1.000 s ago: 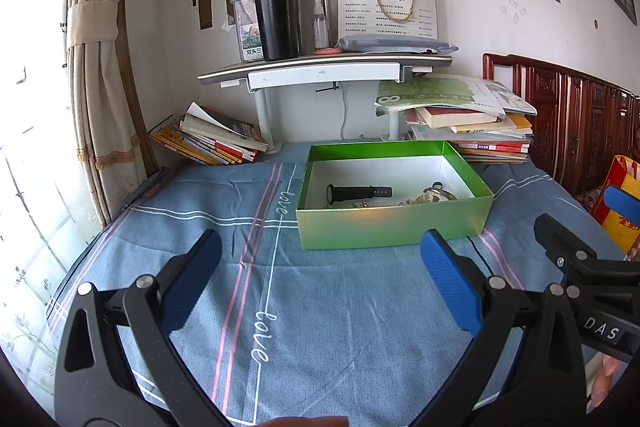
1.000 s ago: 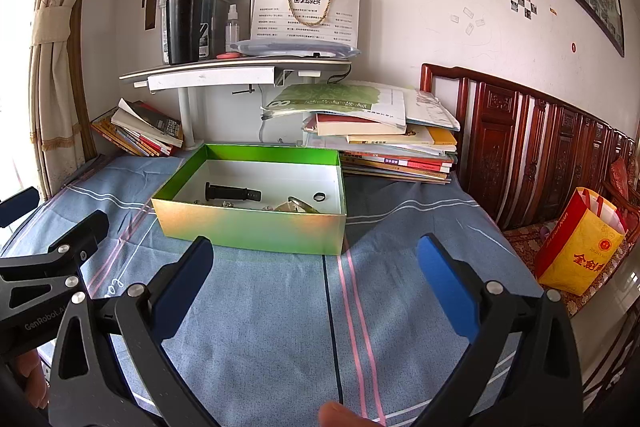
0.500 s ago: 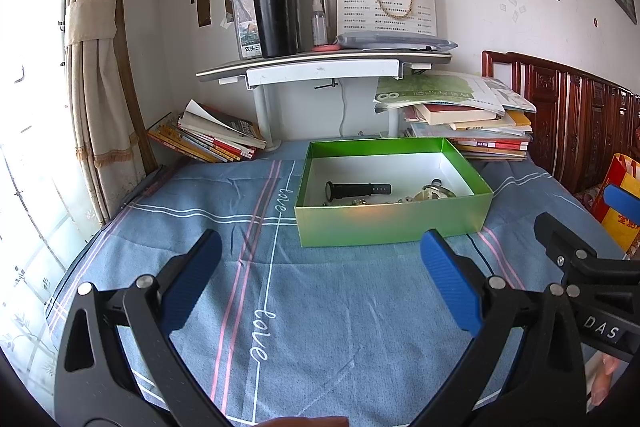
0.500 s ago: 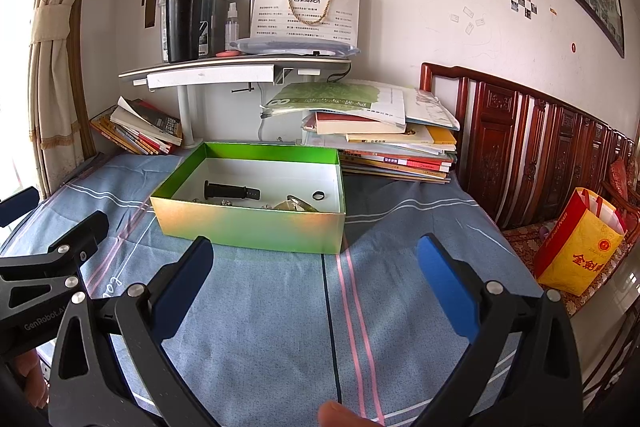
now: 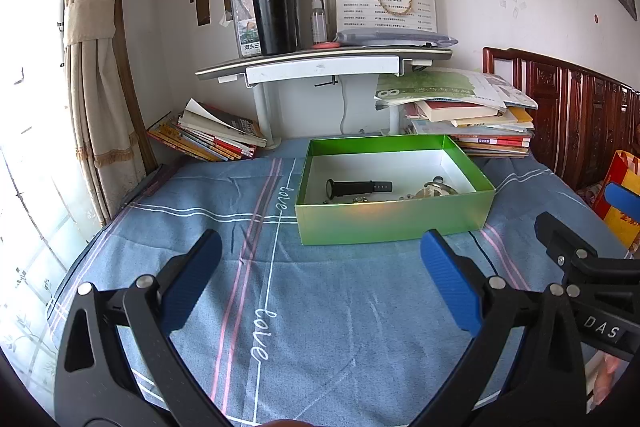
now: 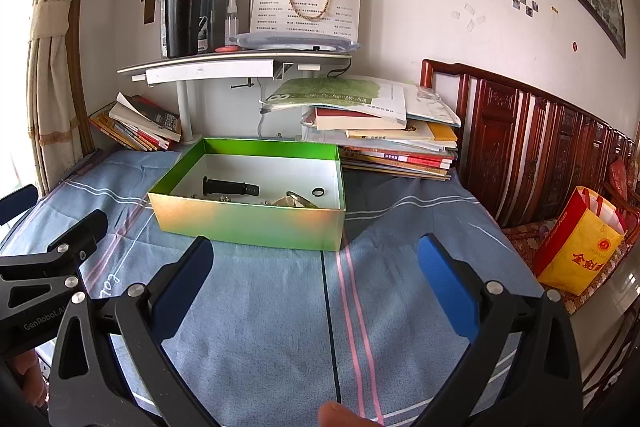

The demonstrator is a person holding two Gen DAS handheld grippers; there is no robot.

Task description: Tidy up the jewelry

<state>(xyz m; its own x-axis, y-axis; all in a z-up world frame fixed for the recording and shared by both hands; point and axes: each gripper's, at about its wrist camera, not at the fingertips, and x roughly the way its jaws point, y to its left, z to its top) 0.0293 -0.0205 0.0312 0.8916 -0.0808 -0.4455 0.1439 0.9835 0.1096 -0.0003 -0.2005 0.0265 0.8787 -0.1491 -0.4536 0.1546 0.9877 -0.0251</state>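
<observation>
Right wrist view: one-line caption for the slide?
Open right gripper hovers over blue cloth, facing a green box holding a black watch, a ring and small jewelry.

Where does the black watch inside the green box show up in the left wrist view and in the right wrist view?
Left wrist view: the black watch lies just right of picture centre, in the box's left half.
Right wrist view: the black watch lies left of centre, again in the box's left half.
Shared landmark: the green box on the blue cloth.
</observation>
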